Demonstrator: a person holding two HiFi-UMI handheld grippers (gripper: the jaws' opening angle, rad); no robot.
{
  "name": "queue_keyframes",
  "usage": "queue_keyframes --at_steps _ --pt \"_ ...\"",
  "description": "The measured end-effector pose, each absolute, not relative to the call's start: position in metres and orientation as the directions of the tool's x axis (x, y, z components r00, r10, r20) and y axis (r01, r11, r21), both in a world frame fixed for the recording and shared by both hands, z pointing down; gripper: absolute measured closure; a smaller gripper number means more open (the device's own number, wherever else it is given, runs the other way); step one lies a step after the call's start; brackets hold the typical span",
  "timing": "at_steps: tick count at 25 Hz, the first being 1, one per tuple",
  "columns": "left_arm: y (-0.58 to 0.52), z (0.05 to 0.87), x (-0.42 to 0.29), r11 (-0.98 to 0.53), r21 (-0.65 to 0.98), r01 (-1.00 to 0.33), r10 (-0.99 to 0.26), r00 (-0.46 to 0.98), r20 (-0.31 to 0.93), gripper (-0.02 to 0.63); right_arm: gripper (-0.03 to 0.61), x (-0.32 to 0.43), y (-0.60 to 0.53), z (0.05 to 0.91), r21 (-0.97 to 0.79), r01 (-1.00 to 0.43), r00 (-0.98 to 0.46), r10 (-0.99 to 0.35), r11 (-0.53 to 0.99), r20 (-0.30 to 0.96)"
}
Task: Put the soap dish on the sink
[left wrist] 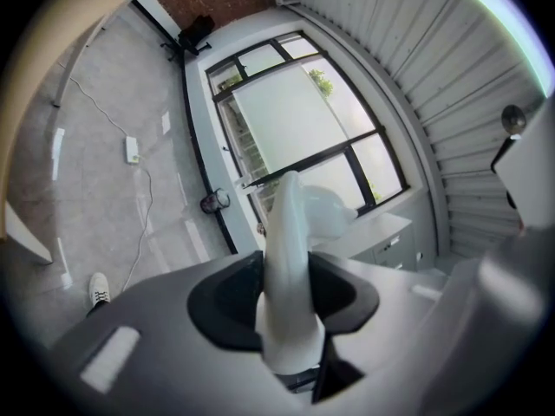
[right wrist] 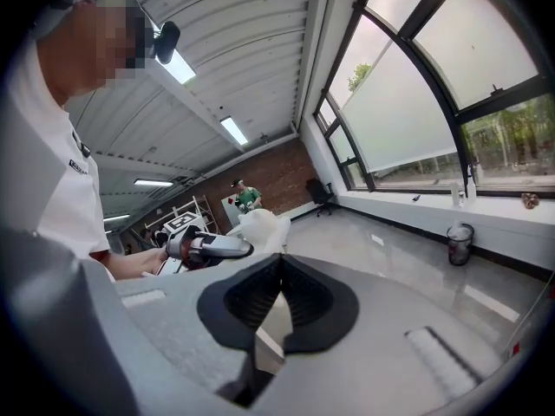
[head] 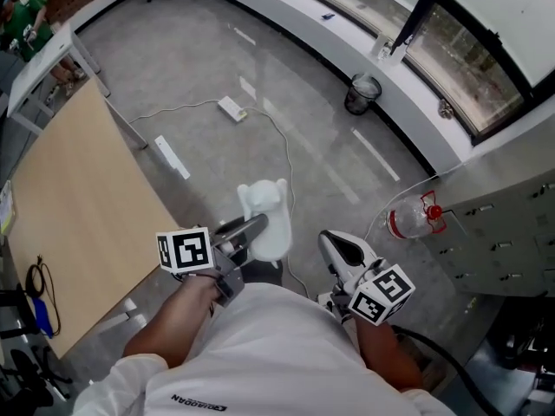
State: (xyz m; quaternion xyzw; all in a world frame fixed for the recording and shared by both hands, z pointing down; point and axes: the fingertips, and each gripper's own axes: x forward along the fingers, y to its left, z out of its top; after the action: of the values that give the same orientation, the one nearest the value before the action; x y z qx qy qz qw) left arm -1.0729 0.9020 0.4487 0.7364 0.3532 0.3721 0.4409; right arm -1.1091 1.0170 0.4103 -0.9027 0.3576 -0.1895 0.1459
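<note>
The soap dish (head: 267, 215) is white, glossy and shaped like a small animal with ears. My left gripper (head: 256, 226) is shut on it and holds it in the air above the grey floor. In the left gripper view the soap dish (left wrist: 295, 258) stands upright, clamped between the two black pads of my left gripper (left wrist: 293, 312). My right gripper (head: 334, 245) is to its right, shut with nothing in it. The right gripper view shows its own jaws (right wrist: 279, 297) closed together, with the left gripper (right wrist: 208, 247) and the soap dish (right wrist: 260, 230) beyond. No sink is in view.
A wooden table (head: 78, 206) stands at the left. On the floor lie a white power strip (head: 231, 107) with its cable and a clear bottle with a red cap (head: 414, 217). A dark bin (head: 362, 94) stands by the window ledge. A grey drawer cabinet (head: 512, 232) is at the right.
</note>
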Motion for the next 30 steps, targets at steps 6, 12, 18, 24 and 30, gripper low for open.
queue_keyframes --at_steps 6,12,18,24,30 --pt "0.905 0.445 -0.986 -0.342 0.918 0.2 0.837 0.509 0.201 0.465 0.577 -1.015 1.021 0.408 -0.374 -0.618 0.646 -0.718 -0.691 0.259" --pt "0.877 0.428 -0.919 -0.364 0.908 0.206 0.799 0.571 0.191 0.465 0.577 -0.932 0.991 0.392 -0.364 -0.677 0.604 -0.766 -0.639 0.221" --pt "0.847 0.427 -0.88 -0.383 0.91 0.16 0.739 0.644 0.198 0.465 0.577 -0.872 0.957 0.391 -0.36 -0.743 0.529 -0.824 -0.565 0.203" --pt "0.82 0.45 -0.826 -0.401 0.913 0.082 0.665 0.712 0.228 0.465 0.577 -0.799 0.938 0.41 -0.384 -0.777 0.46 -0.867 -0.498 0.194" --pt "0.804 0.438 -0.74 -0.439 0.896 0.072 0.581 0.783 0.221 0.466 0.577 -0.705 0.919 0.422 -0.404 -0.825 0.353 -0.918 -0.396 0.179"
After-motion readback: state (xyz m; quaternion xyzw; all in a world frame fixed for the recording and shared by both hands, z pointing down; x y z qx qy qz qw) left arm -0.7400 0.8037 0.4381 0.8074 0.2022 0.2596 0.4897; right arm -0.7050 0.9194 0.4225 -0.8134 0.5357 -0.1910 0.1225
